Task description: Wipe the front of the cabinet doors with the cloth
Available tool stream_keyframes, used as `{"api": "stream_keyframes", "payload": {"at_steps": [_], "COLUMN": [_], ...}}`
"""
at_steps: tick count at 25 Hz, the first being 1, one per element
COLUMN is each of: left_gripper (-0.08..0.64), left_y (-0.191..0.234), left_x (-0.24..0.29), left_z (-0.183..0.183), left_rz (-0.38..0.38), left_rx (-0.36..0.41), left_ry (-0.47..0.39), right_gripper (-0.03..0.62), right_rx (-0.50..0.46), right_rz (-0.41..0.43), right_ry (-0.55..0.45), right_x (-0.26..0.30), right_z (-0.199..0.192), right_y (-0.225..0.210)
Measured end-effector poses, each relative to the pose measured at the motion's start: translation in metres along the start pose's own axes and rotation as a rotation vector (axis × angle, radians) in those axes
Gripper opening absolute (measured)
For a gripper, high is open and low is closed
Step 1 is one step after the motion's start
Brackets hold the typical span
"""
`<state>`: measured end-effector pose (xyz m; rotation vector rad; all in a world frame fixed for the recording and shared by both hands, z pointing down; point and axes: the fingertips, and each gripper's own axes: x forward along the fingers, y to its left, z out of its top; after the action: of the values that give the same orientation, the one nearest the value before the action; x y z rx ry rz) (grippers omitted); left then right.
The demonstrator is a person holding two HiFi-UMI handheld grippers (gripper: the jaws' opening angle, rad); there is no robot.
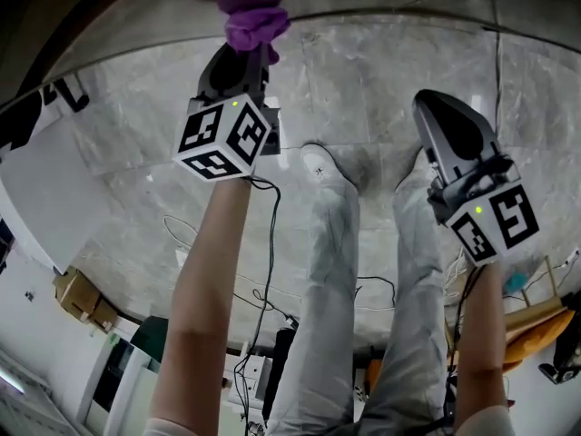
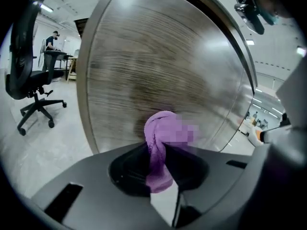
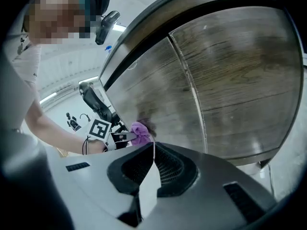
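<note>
closest to the lens, the left tool [image 2: 158,153] has its jaws clamped on a bunched purple cloth [image 2: 165,131]. its wad bulges past the tips and looks to be touching the grey-brown wood-grain cabinet door [image 2: 158,61]. the right tool [image 3: 152,150] is held off to the side, jaws pressed together on nothing, well apart from the cloth and facing the doors. the step in hand looks like the wiping stroke itself. to do it well, press so that fabric, not jaw tips, meets the wood. run along the grain in overlapping passes, then cross the vertical seam [image 3: 188,83] onto the next door. only a small pinch of cloth seems held, so heavy drag could pull it loose.
</note>
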<state>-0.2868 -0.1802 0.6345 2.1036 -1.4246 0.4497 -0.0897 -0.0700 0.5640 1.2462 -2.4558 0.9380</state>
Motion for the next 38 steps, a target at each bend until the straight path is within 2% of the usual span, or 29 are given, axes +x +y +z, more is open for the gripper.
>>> {"api": "stream_keyframes", "payload": {"at_steps": [4,8,13,17,21,27,32,35,38], "left_gripper": [0.084,0.084,0.084,0.084,0.084,0.084,0.084,0.084,0.084], "left_y": [0.033,0.058,0.086,0.086,0.040,-0.075,-0.162,-0.192,-0.201], "left_x": [-0.013,-0.021,-0.030,-0.036,-0.025,0.020,0.061,0.081,0.097], "left_z": [-0.003,-0.004,-0.004,-0.012,-0.031,-0.067,-0.095,-0.098,-0.095], "left_rz": [0.068,0.119,0.207,0.279,0.217,0.041,-0.109,-0.154,-0.164], "left_rx": [-0.042,-0.038,-0.022,-0.073,-0.075,-0.021,0.029,0.031,0.016], "left_ry": [-0.007,-0.011,-0.016,-0.025,0.010,0.089,0.163,0.177,0.182], "right_gripper": [0.029,0.029,0.029,0.029,0.029,0.029,0.029,0.029,0.029], "right_rx": [0.009,-0.007,-0.021,-0.010,0.004,0.018,0.040,0.054,0.072], "right_rz": [0.008,0.031,0.039,0.039,0.049,0.055,0.030,0.013,-0.010], "right_ry": [-0.004,0.026,0.043,0.033,0.039,0.066,0.090,0.088,0.077], "right_x": [0.011,0.014,0.010,0.000,-0.013,-0.040,-0.059,-0.065,-0.069], "right_z": [-0.001,-0.006,-0.008,-0.009,-0.012,-0.023,-0.039,-0.043,-0.042], "right_y": [0.014,0.021,0.015,0.002,-0.010,-0.038,-0.067,-0.078,-0.086]}}
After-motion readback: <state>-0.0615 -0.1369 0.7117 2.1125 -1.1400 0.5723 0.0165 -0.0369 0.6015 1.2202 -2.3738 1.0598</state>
